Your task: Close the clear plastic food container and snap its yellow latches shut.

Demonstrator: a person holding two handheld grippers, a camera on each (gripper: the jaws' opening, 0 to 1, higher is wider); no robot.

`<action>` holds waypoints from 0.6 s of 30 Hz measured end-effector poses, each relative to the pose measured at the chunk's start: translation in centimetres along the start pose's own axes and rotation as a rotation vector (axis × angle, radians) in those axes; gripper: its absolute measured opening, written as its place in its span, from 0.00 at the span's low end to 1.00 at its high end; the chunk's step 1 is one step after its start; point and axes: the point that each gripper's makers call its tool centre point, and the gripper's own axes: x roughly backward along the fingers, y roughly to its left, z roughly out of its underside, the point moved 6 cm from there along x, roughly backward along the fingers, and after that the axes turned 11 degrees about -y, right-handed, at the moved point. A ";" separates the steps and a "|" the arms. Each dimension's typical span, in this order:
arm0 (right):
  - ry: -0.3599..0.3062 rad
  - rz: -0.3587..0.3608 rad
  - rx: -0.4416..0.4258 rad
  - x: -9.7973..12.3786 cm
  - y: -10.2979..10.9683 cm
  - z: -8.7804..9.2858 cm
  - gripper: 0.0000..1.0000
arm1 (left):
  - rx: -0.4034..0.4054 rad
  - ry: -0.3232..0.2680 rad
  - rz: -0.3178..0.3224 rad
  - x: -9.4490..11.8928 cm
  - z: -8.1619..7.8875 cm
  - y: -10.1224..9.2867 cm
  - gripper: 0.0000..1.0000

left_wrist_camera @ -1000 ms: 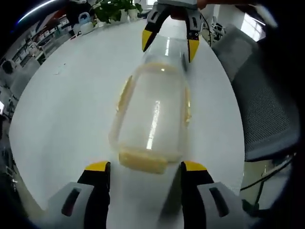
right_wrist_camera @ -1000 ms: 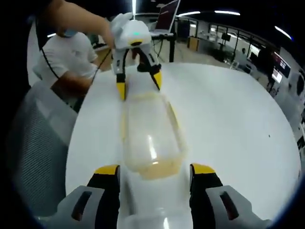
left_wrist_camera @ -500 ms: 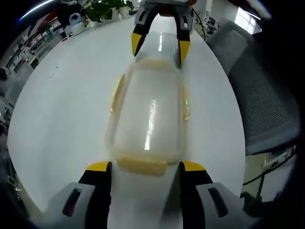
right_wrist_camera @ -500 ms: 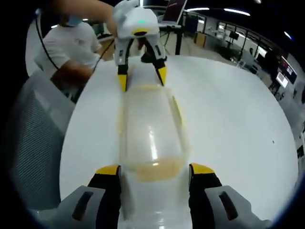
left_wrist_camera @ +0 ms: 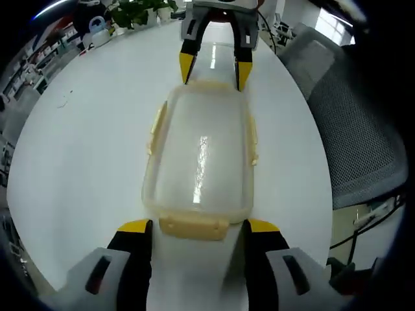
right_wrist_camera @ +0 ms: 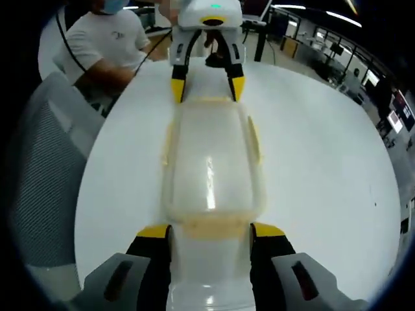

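Left gripper view gives you potted plants (left_wrist_camera: 146, 10) at upper left and a mesh chair (left_wrist_camera: 350, 123) at right; right gripper view gives you a person in a white shirt (right_wrist_camera: 104, 39) at upper left. The clear container (left_wrist_camera: 200, 155) lies frame centre on the white table (left_wrist_camera: 78, 149), lid on. Your left gripper (left_wrist_camera: 191, 227) and right gripper (right_wrist_camera: 211, 231) are spread, flanking opposite yellow end latches (left_wrist_camera: 193, 226).
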 end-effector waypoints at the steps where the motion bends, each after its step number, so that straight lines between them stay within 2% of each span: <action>1: 0.005 -0.001 0.002 0.0 0.0 0.0 0.46 | -0.001 0.001 0.001 0.0 0.0 0.0 0.57; 5: 0.025 -0.005 0.034 -0.5 0.2 0.0 0.46 | -0.003 0.005 0.002 0.0 0.0 -0.1 0.56; 11: 0.029 0.000 -0.002 -0.7 -0.1 -0.2 0.46 | -0.017 0.021 0.011 -0.1 -0.2 -0.2 0.54; 14: 0.048 -0.001 -0.022 -0.7 -0.2 -0.4 0.40 | -0.019 0.022 0.014 -0.1 -0.2 -0.3 0.52; 18: 0.063 -0.025 -0.024 -0.8 -0.4 -0.3 0.39 | -0.020 0.004 0.014 0.1 -0.1 -0.3 0.50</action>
